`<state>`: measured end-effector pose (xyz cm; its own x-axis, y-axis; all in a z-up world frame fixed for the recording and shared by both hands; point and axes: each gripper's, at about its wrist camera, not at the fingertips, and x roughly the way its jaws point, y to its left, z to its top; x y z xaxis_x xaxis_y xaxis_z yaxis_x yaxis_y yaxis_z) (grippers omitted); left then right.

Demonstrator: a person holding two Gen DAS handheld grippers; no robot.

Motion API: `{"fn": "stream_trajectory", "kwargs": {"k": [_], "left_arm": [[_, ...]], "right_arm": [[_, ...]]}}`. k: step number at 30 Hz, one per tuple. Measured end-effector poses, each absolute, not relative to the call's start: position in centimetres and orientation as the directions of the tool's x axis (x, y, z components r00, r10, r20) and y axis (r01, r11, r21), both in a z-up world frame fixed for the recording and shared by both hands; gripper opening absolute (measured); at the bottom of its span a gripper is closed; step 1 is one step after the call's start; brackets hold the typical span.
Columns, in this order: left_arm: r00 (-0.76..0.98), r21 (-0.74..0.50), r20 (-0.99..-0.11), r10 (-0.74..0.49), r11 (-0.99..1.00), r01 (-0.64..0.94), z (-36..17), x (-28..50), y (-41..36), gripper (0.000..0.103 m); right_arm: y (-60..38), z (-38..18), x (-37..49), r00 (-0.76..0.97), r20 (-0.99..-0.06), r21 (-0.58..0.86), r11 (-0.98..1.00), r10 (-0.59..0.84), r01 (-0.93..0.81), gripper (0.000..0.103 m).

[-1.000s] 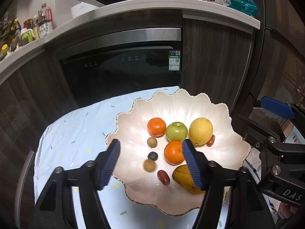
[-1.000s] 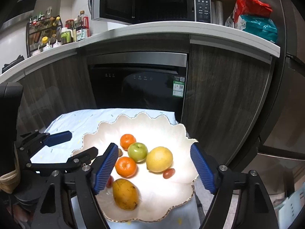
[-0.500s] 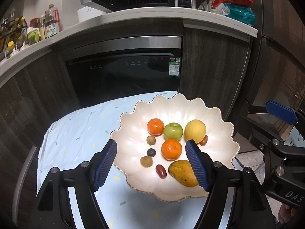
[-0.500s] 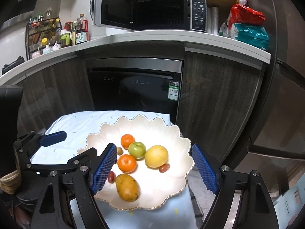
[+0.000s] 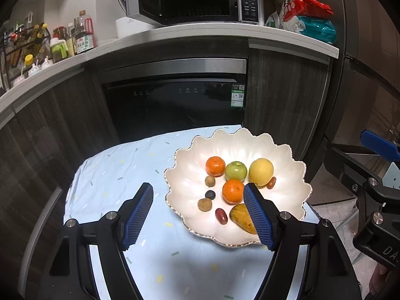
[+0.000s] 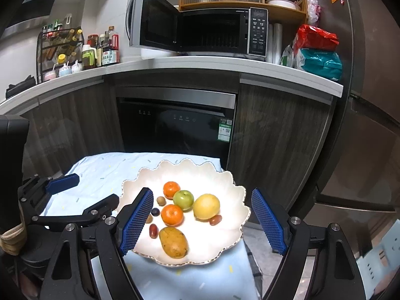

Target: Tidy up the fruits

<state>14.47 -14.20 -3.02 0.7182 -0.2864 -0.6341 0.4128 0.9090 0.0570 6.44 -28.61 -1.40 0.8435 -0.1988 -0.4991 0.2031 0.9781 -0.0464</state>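
As both grippers draw back from the bowl, all fruit lies inside
Left gripper and right gripper: fingers wide apart, holding nothing; the sorting looks finished

Low counter draped in a pale blue, confetti-flecked cloth. One scalloped white plate sits on it, toward the right edge.

Dark cabinets, pale counter, open microwave.
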Motion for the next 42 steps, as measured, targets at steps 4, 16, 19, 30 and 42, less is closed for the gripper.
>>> {"fn": "stream_trajectory", "kwargs": {"k": [4,16,19,30,42], "left_arm": [[0.726,0.062,-0.632,-0.273,0.915,0.398,-2.9,13.6,-13.5,0.074],[0.733,0.080,-0.642,-0.223,0.932,0.353,-3.3,11.9,-11.6,0.074],[0.735,0.078,-0.642,-0.219,0.935,0.347,-3.4,11.6,-11.2,0.074],[0.741,0.079,-0.642,-0.196,0.945,0.318,-3.5,10.5,-9.9,0.074],[0.749,0.076,-0.637,-0.183,0.952,0.297,-3.4,9.6,-8.6,0.074]], "right_arm": [[-28.3,-1.2,5.5,0.842,-0.497,-0.046,0.976,-0.209,0.215,0.082],[-27.6,-1.7,3.9,0.835,-0.501,-0.056,0.971,-0.229,0.233,0.082],[-27.2,-1.6,3.6,0.836,-0.497,-0.060,0.971,-0.231,0.233,0.082],[-26.8,-1.9,2.7,0.830,-0.502,-0.053,0.966,-0.244,0.252,0.082],[-25.9,-2.2,1.9,0.838,-0.497,-0.062,0.972,-0.227,0.227,0.082]]}}
